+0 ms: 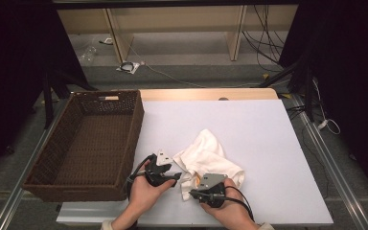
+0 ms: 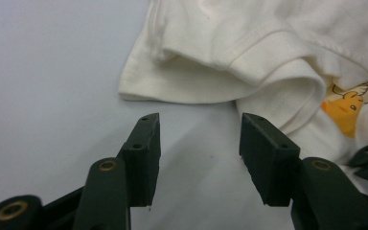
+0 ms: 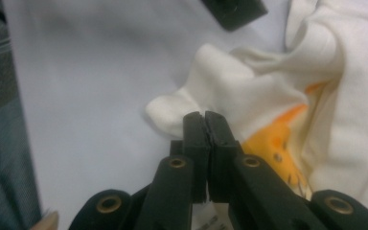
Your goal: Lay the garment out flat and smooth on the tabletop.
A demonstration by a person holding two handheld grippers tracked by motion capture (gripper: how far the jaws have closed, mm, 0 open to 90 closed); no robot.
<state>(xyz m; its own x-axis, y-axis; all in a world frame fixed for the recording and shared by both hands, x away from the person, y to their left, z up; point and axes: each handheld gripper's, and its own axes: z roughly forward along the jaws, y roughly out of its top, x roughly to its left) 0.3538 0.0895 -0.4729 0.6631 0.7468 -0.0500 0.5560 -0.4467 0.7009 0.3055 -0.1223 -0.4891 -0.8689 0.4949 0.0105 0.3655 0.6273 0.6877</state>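
While a person's hands come in from the near edge of the desk, the right tongs press together, jaws meeting with barely a seam between them, just at a rounded fold of the cream shirt; whether any cloth is pinched between them cannot be told from the right gripper view. Seen from the high view, the right hand holds its tool low at the near hem of the garment, while the left hand carries the left tongs just beside the shirt's left edge. Those left tongs stand wide apart, holding nothing, their jaws above bare white desk surface and aimed at the shirt's hem, close to it but not touching. An orange-and-yellow cartoon print shows on the crumpled fabric at the right of the left gripper view, and again beside the closed jaws in the right gripper view. The shirt lies bunched on the near middle of the desk. To its left, a dark brown woven basket sits along the desk's left side, apart from the shirt. Beyond the far edge of the desk, cables trail across the floor.
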